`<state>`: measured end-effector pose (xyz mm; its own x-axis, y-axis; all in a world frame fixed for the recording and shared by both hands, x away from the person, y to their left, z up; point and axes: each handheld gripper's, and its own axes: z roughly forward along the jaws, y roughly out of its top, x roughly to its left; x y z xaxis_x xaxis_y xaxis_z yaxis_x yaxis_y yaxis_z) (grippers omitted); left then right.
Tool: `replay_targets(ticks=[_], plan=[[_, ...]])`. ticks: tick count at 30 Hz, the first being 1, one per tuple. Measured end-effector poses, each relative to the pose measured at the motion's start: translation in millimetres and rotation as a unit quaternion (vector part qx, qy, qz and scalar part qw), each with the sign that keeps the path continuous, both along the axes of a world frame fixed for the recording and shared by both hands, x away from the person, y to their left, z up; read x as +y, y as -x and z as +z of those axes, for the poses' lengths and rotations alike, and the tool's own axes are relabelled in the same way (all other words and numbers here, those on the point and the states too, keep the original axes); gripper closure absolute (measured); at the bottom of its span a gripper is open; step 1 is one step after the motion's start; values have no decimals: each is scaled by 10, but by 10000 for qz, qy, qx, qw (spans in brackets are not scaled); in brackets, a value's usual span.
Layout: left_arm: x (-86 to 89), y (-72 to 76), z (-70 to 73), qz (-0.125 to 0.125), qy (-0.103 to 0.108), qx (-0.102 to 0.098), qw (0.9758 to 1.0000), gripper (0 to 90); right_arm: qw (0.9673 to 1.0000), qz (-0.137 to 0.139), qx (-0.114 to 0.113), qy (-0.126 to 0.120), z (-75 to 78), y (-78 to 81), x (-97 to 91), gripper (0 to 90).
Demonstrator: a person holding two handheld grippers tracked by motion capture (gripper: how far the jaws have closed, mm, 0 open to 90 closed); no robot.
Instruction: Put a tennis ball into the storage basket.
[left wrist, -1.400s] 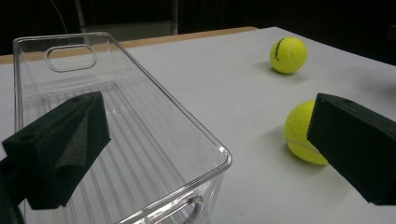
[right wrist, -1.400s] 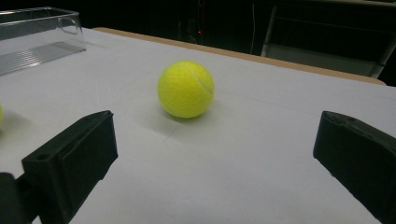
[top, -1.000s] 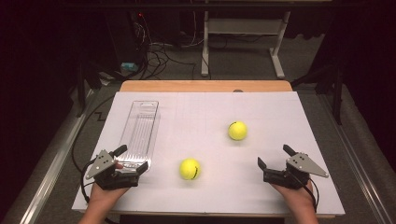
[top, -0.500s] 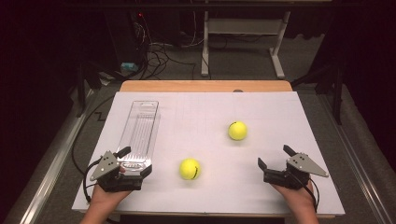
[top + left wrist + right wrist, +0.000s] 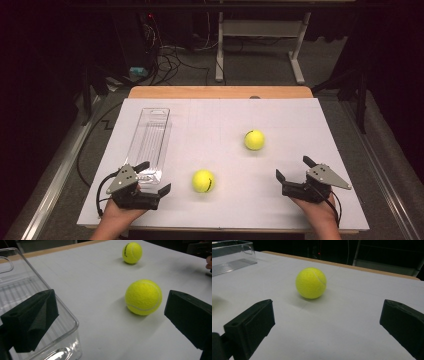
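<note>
White tabletop [image 5: 300, 120], dark room behind, cables on the floor. Left tongs [image 5: 152, 177] spread wide, holding nothing, aimed at the near tennis ball [image 5: 203, 181] just beside the clear tray [image 5: 150, 140]. Right tongs [image 5: 294, 174] also released, facing the far ball [image 5: 254, 140]. The risk: one jaw sits over the tray's corner, so a careless reach could knock it, or nudge the ball rolling away.
</note>
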<state>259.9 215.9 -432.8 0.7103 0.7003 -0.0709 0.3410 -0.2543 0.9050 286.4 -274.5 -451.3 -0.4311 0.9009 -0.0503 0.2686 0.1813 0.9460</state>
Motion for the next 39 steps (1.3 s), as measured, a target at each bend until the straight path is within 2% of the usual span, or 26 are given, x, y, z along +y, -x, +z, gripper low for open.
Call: replay_targets(ticks=[8,15,25,34,39], plan=[[-125,26,-6,-238,-169,136,9995,2,10000,19,23,12,-6,2,3,0],[-233,41,-39,-447,-423,287,9977,2,10000,36,42,13,-11,2,13,0],[-379,48,-119,-724,-794,551,9927,2,10000,73,64,24,-23,-2,16,0],[-460,22,-196,-780,-1000,842,9883,2,9999,82,85,43,-33,-4,20,0],[-485,11,-223,-802,-1091,939,9863,2,9999,95,108,27,-41,-3,25,0]])
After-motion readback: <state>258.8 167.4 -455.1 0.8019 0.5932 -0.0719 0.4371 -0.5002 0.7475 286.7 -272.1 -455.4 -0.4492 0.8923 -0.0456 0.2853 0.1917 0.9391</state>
